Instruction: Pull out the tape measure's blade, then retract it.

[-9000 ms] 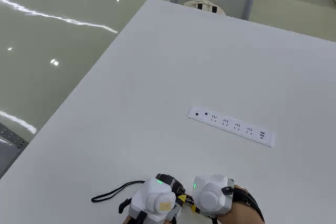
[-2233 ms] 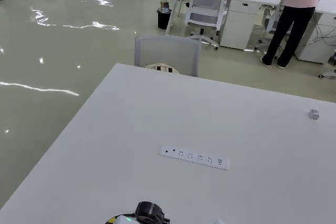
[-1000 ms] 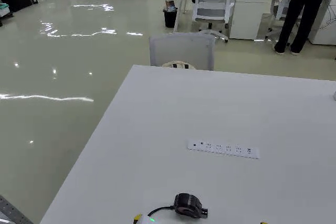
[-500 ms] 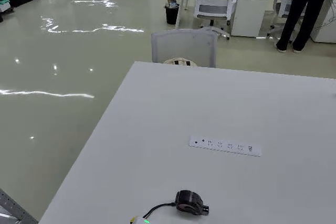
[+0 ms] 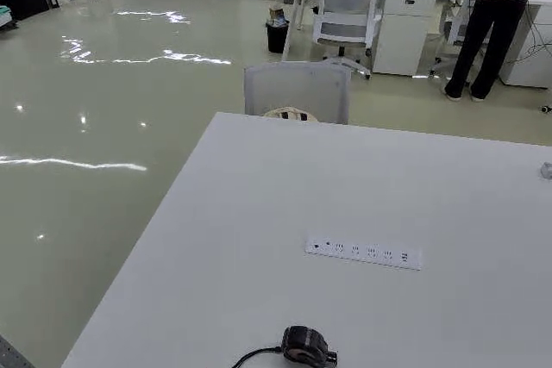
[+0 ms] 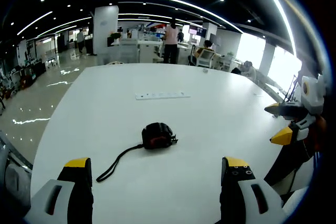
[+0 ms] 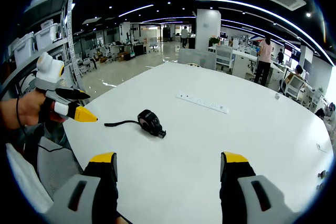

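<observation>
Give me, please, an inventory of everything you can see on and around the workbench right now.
table: one, white, fills the foreground
tape measure: one, black with a red patch, on the table near its near edge
strap: one, black, trailing from the tape measure
power strip: one, white, mid-table
small object: one, pale, at the table's right edge; too small to identify
office chair: one, grey, at the table's far edge
bin: one, black, on the floor beyond
person: one, pink top and black trousers, standing at a far desk
left gripper: one, white with yellow tips, open, empty
right gripper: one, same colours, open, empty
</observation>
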Demonstrator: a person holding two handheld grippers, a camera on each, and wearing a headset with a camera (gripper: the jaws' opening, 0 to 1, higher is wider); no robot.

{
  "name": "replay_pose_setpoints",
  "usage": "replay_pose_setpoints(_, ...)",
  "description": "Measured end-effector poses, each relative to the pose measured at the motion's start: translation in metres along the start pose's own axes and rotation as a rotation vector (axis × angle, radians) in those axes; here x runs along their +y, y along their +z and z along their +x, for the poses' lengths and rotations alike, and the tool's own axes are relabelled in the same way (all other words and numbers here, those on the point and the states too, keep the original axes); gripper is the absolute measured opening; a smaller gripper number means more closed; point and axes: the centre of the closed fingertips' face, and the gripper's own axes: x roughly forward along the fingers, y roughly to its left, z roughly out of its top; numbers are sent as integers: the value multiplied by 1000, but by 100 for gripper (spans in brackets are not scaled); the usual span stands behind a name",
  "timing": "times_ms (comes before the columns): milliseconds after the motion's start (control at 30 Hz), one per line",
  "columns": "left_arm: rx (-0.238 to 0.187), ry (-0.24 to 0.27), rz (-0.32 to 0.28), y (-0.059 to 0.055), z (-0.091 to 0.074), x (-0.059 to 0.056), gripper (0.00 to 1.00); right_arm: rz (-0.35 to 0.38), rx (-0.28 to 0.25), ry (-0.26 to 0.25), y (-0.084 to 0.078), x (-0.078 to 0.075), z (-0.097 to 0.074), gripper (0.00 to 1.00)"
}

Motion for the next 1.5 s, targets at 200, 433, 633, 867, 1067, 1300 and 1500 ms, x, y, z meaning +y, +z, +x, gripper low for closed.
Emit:
replay_pose_setpoints(200,0,0,6,-2,-6,-1,100,13,30,-25,-3,-2,-8,88)
replay_pose_setpoints(433,19,3,3,-10,-11,2,100,45,18,-38,1,0,-16,90)
replay_pose_setpoints(633,25,5,7,-12,-12,3,100,55,9,-37,3,3,-17,91)
replay_pose_setpoints(867,19,13,-6,-9,-17,0,100,40,35,-10,-3,3,-15,91)
replay_pose_setpoints(1067,20,31,-23,-9,-19,2,100,54,43,17,-4,3,-13,90)
replay_pose_setpoints(1300,25,46,-19,-8,-18,2,100,75,31,34,-5,2,-10,89)
replay_pose_setpoints(1500,26,54,-19,-9,-17,6,100,60,52,40,-9,7,-3,88)
